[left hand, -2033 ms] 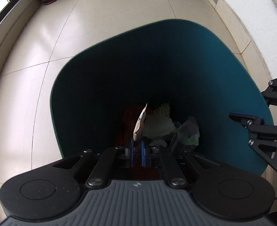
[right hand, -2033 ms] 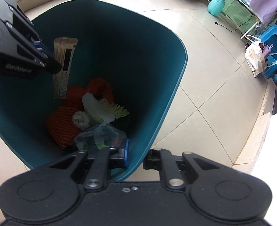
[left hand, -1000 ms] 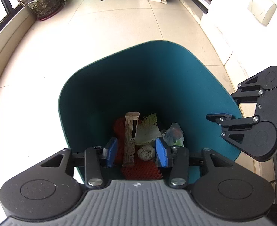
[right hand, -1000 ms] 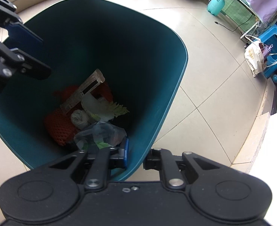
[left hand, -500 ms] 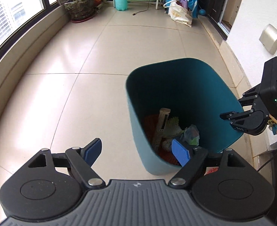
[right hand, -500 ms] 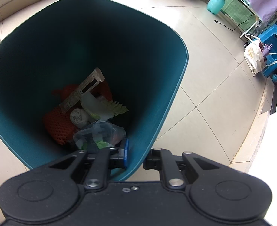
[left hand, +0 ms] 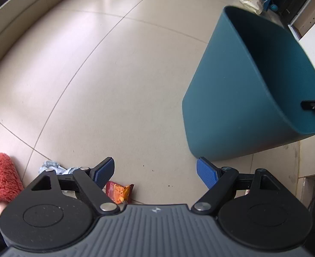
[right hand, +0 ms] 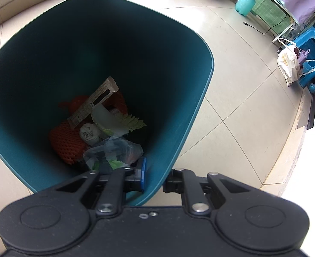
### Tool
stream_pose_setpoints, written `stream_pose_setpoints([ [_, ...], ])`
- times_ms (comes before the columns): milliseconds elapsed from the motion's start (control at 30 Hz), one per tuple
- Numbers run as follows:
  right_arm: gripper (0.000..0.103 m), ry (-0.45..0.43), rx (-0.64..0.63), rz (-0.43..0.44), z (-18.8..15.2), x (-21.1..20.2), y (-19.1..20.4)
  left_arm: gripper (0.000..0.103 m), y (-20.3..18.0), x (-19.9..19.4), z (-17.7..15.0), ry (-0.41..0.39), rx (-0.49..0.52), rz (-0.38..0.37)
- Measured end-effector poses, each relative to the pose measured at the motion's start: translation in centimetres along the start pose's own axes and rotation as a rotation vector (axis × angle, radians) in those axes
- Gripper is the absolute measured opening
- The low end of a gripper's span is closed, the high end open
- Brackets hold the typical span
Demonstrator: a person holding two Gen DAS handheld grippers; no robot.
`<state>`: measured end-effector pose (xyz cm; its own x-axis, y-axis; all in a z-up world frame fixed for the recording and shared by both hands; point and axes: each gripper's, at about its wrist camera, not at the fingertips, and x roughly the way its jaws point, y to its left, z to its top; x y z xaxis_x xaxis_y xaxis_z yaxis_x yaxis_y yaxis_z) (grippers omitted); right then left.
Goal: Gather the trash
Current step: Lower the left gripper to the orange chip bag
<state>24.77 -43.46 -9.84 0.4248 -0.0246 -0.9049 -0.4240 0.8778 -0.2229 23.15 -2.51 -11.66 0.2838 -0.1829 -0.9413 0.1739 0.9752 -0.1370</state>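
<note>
Left gripper (left hand: 155, 171): spread wide with nothing between the blue pads; now low over the tiled floor (left hand: 106, 81), having swung away from the bin opening it looked into half a second ago.
Right gripper (right hand: 154, 176): closed narrow on the bin's near rim, one finger inside the wall, one outside; pose unchanged across all earlier frames.
Bin (left hand: 238, 111): teal, now off to the right in the left wrist view, seen from outside and leaning, where earlier the inside was visible.
Bin contents: long printed wrapper (right hand: 93, 105) leaning across orange netting (right hand: 63, 141), same as half a second ago; two seconds ago pinched in the left gripper. Beside them a cabbage leaf (right hand: 116, 121), a white wad (right hand: 89, 133) and a clear plastic bag (right hand: 114, 150).
Trash on floor: red-orange snack packet (left hand: 118, 192) just below the left finger; crumpled pale blue scrap (left hand: 52, 168) beside it, partly hidden by the gripper body.
Slipper (left hand: 0, 180): fuzzy red, at the left edge, newly in view.
</note>
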Motion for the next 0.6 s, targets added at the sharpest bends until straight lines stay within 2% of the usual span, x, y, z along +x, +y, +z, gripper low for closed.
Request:
stream_pose_setpoints([
  [100, 0.014, 0.0, 0.0, -0.001, 0.0, 0.0, 0.0, 0.084, 1.9, 4.2, -1.4, 0.074, -0.076, -0.02],
  [200, 0.014, 0.002, -0.003, -0.003, 0.0, 0.0, 0.1, 0.084, 2.9, 7.8, -2.9, 0.143, -0.08, 0.021],
  [367, 0.014, 0.003, -0.005, -0.004, 0.1, -0.1, 0.1, 0.084, 5.0, 11.3, -4.7, 0.211, -0.102, 0.049],
  [600, 0.014, 0.009, -0.011, -0.011, 0.2, 0.0, 0.3, 0.084, 5.4, 15.2, -5.7, 0.277, -0.125, 0.058],
])
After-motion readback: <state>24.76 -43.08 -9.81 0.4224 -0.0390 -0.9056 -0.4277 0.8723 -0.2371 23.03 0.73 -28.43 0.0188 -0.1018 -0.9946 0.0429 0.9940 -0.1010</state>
